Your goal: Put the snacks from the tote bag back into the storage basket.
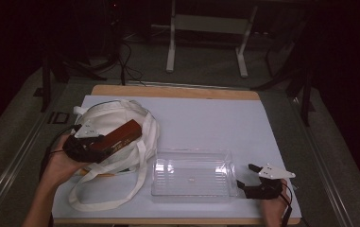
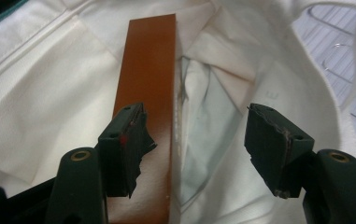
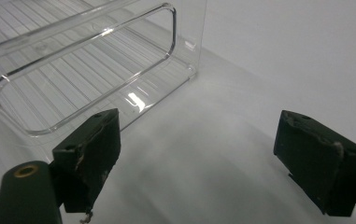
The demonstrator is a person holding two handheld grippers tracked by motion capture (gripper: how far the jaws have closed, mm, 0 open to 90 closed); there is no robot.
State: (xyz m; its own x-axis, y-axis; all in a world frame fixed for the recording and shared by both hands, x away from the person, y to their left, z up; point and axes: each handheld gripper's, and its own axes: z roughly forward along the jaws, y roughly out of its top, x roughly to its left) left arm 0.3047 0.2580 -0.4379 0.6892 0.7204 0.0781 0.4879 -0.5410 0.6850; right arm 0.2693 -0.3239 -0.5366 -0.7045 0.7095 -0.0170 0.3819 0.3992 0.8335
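High view: left gripper [image 1: 103, 142], jaws parted, over brown rectangular box [image 1: 123, 135] lying on white canvas tote bag [image 1: 116, 118]. Right gripper [image 1: 244, 177], jaws spread and empty, just beside clear plastic bin [image 1: 192, 174] on white table cover [image 1: 215, 118].

Looked down and forward from above the near edge of the table [image 1: 262, 118], taking in the clear bin [image 1: 192, 172] near the front. Rode close over the white bag [image 2: 35, 93] left of the bin, aimed along a brown box [image 2: 150, 70]; shared bag and box with the high view. Sat low just right of the bin, facing its end wall; shared that bin.
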